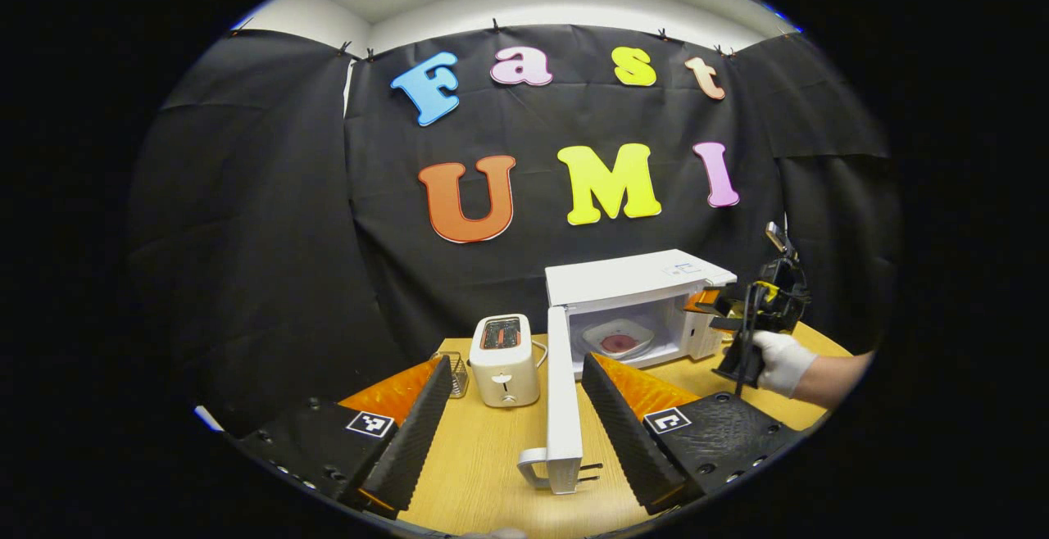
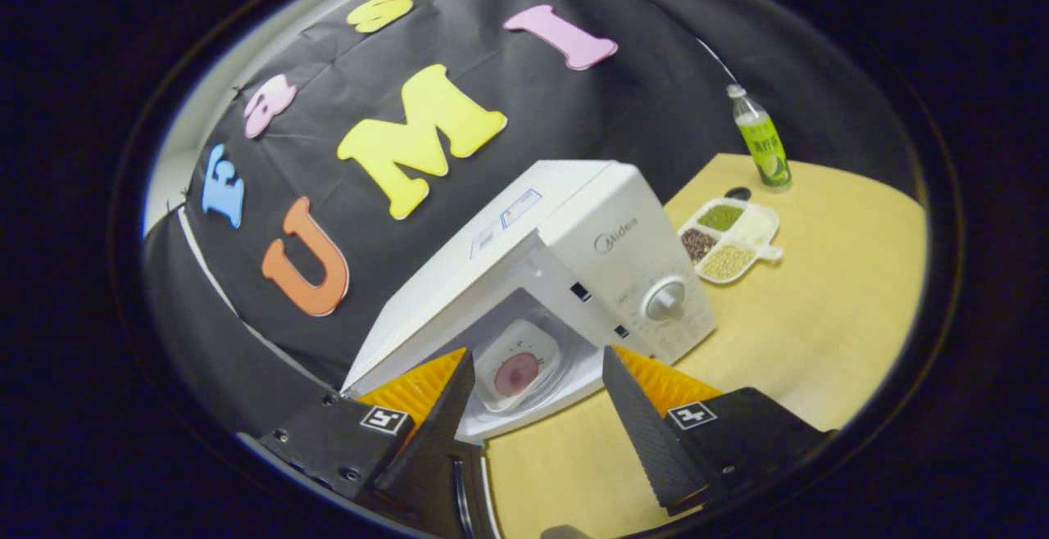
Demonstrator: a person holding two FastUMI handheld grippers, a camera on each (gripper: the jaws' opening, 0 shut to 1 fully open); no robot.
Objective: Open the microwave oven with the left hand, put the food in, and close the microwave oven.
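One microwave (image 1: 635, 310), door (image 1: 564, 400) open, one food plate (image 2: 518, 369) inside; both grippers spread, empty.

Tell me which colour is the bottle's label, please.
The bottle has a green label, seen best in the right gripper view, standing at the table's far corner.

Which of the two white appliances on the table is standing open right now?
The microwave oven: its door is swung wide, showing the plate of food inside. The toaster beside it has no door.
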